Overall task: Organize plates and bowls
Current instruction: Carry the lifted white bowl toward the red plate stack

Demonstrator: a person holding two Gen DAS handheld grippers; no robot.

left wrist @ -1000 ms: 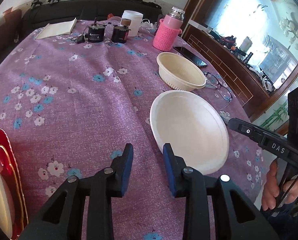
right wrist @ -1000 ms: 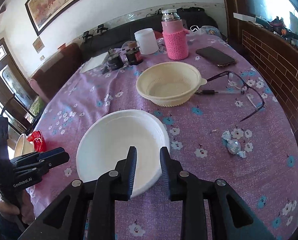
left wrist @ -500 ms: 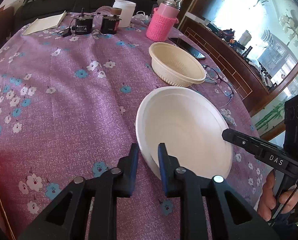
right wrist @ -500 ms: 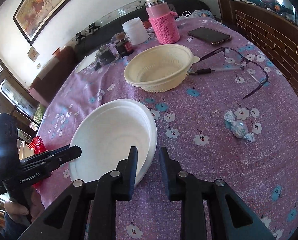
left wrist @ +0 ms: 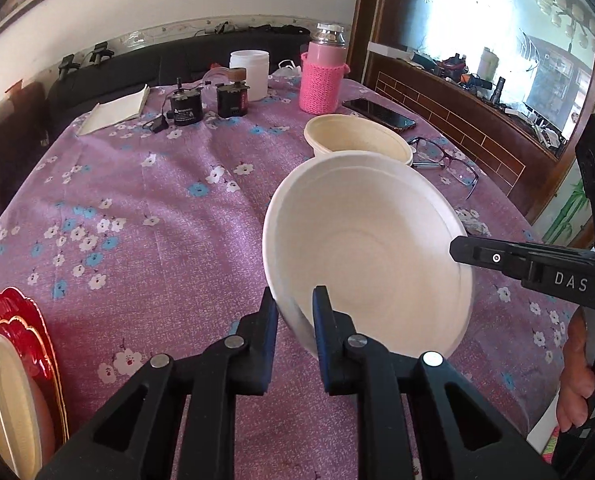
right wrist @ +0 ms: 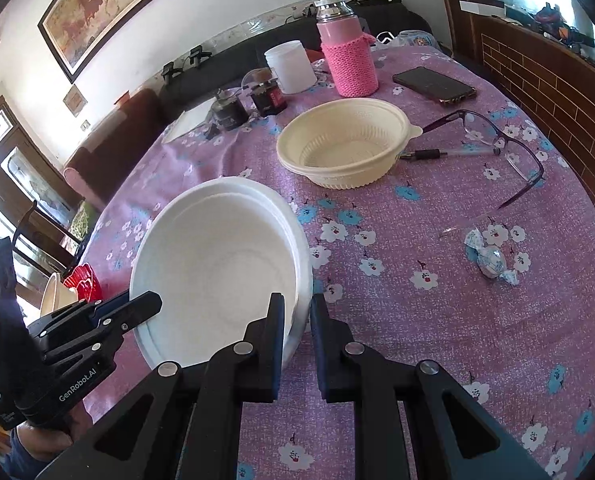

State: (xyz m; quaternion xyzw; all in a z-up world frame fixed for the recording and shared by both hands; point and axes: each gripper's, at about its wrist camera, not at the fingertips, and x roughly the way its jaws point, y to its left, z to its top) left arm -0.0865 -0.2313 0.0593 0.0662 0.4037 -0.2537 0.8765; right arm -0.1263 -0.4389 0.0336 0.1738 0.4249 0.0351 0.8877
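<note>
You've got one white plate (left wrist: 371,248), both your left gripper (left wrist: 293,322) and right gripper (right wrist: 297,320) pinched onto its rim. One cream bowl (right wrist: 343,142) sits just behind it. Purple floral tablecloth (left wrist: 145,220), dark sofa (left wrist: 169,60) past that.

Home living room, sofa (left wrist: 177,64), framed painting (right wrist: 109,8), floral tablecloth (left wrist: 137,220)

We look along our left gripper (left wrist: 295,312) from low and close, facing across the table (left wrist: 145,216) toward the far wall. Along our right gripper (right wrist: 297,320) we look from the opposite side, equally near. Both views share the white plate (left wrist: 369,248), cream bowl (right wrist: 343,142) and pink bottle (right wrist: 349,56).
</note>
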